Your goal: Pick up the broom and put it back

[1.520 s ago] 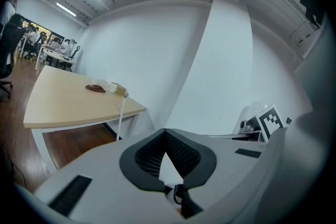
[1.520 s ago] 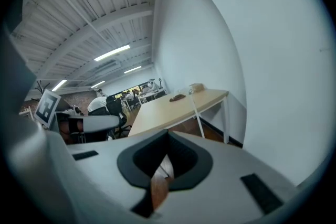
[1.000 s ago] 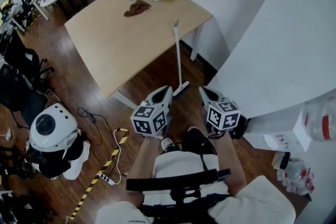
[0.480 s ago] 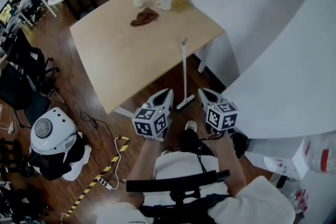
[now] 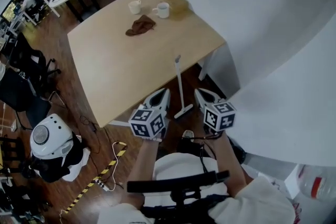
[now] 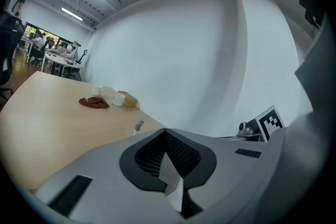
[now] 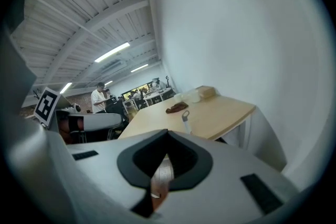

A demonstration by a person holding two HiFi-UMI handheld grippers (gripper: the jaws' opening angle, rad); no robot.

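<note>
The broom (image 5: 180,86) is a white stick leaning upright against the near edge of the wooden table (image 5: 115,65), with its head (image 5: 184,111) on the floor. Both grippers hang in front of me, one on each side of the broom's lower end, and neither touches it. My left gripper (image 5: 164,93) is just left of the shaft with its jaws shut and empty. My right gripper (image 5: 199,93) is just right of it, also shut and empty. The handle's tip (image 6: 138,126) peeks above the jaws in the left gripper view, and that handle tip (image 7: 185,116) shows in the right gripper view too.
Two cups (image 5: 135,6), a brown cloth (image 5: 140,25) and a box (image 5: 175,1) sit at the table's far end. A white curved wall (image 5: 294,50) runs on the right. A white round machine (image 5: 50,139), cables and striped tape (image 5: 107,168) lie on the floor at the left.
I have moved closer to the table and the broom. Both shut grippers now flank the broom's lower shaft, where before they hung short of its head.
</note>
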